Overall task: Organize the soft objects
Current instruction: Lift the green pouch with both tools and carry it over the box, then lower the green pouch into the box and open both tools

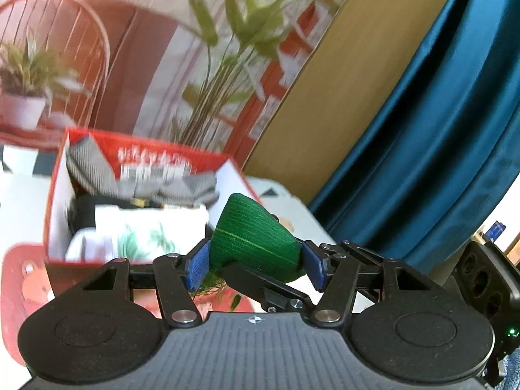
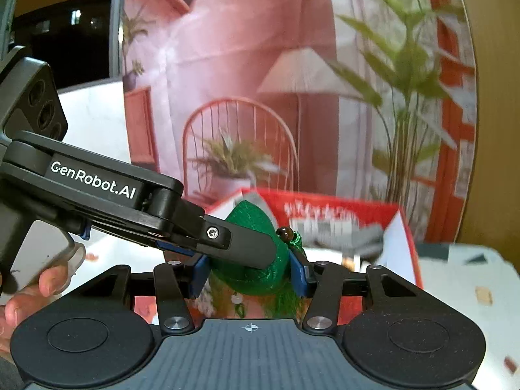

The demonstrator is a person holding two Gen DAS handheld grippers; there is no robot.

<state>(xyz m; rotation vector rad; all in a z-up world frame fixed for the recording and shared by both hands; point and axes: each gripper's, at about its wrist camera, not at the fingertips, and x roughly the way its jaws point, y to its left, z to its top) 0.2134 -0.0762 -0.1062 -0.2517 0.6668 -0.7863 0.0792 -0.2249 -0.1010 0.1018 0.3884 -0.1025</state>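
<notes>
Together the left gripper (image 1: 256,261) and right gripper (image 2: 248,271) clamp their half-open fingers on the green pouch (image 1: 253,237), held above the worktop (image 2: 455,279) near the red box (image 1: 146,175), probably its destination.

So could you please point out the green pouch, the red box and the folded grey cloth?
green pouch (image 1: 253,234), left wrist view, middle of its fabric.
red box (image 1: 182,159), left wrist view, printed back wall.
grey cloth (image 1: 94,169), left wrist view, ribbed fold.
</notes>
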